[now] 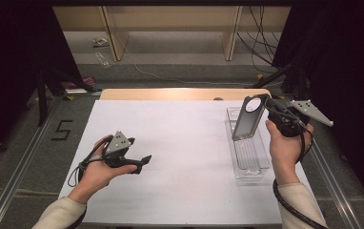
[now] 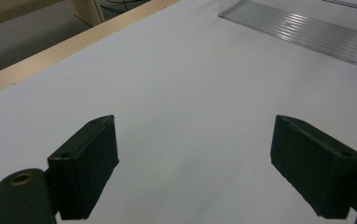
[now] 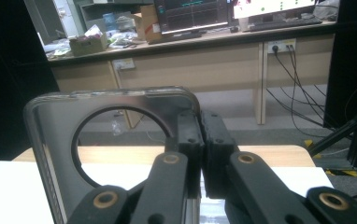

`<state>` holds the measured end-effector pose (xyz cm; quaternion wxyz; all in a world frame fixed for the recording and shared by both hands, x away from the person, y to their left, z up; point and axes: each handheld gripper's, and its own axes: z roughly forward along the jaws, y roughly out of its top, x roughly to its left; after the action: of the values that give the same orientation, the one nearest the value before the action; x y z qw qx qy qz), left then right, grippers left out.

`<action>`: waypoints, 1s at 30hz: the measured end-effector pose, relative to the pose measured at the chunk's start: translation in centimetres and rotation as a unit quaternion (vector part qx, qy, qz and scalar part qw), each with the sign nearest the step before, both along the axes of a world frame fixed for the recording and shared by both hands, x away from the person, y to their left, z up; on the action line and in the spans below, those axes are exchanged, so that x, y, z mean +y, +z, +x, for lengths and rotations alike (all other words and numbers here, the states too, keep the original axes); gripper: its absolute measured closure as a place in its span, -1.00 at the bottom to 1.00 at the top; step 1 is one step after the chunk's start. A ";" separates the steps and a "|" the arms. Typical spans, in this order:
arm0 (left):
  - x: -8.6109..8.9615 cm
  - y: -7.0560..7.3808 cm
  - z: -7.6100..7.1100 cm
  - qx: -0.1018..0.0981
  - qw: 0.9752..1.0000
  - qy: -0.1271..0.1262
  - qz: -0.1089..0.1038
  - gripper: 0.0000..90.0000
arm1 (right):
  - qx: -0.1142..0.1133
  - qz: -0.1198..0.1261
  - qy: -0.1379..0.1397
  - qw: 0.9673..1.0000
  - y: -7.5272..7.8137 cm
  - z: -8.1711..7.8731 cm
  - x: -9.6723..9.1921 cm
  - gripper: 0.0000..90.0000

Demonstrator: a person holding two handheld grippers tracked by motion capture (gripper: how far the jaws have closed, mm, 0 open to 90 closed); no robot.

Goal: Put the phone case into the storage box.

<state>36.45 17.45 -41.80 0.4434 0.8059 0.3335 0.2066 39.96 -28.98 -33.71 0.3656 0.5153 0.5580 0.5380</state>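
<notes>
**Mia:** How many grippers are there?

**Tom:** Two. The left gripper [image 1: 144, 160] is low over the near left part of the white table [image 1: 180, 143]. The right gripper [image 1: 268, 106] is up on the far right side.

**Mia:** What is the right one doing?

**Tom:** Its jaws are clenched on one phone case [image 1: 248, 118]. The case is dark grey with one big round hole near its top. The jaws pinch the case's edge beside that hole. You can see it up close in the right gripper view, where the phone case [image 3: 50, 140] stands up in front of the pads.

**Mia:** Where is the case?

**Tom:** Lifted in the air, tilted, just above the far end of one clear tray [image 1: 256, 167]. The tray lies on the right side of the table.

**Mia:** And the left gripper?

**Tom:** Its jaws are spread wide, with nothing between them. In the left gripper view there is bare white table under them, and the clear tray [image 2: 307, 30] is farther off.

**Mia:** Is there room to move?

**Tom:** Lots. The middle of the table is one big open white space. The tray sits close to the right edge. A wooden strip [image 1: 185, 93] runs along the far edge, and the left gripper is well away from the tray.
</notes>
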 end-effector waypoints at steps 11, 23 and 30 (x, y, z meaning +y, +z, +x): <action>0.0 0.0 0.0 0.000 1.000 0.000 0.000 -0.68 | 0.002 0.002 -0.003 1.000 -0.1 0.1 -0.3 0.96; 0.0 0.0 0.0 -0.001 1.000 -0.001 0.000 -0.68 | 0.004 0.002 -0.007 1.000 -0.3 0.2 -0.6 0.96; 0.0 0.0 0.0 0.000 1.000 -0.001 0.001 -0.68 | 0.005 0.002 -0.010 1.000 -0.2 0.3 -0.9 0.96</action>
<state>36.44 17.45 -41.76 0.4433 0.8064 0.3324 0.2067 40.29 -29.90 -33.95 0.3674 0.5243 0.5537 0.5326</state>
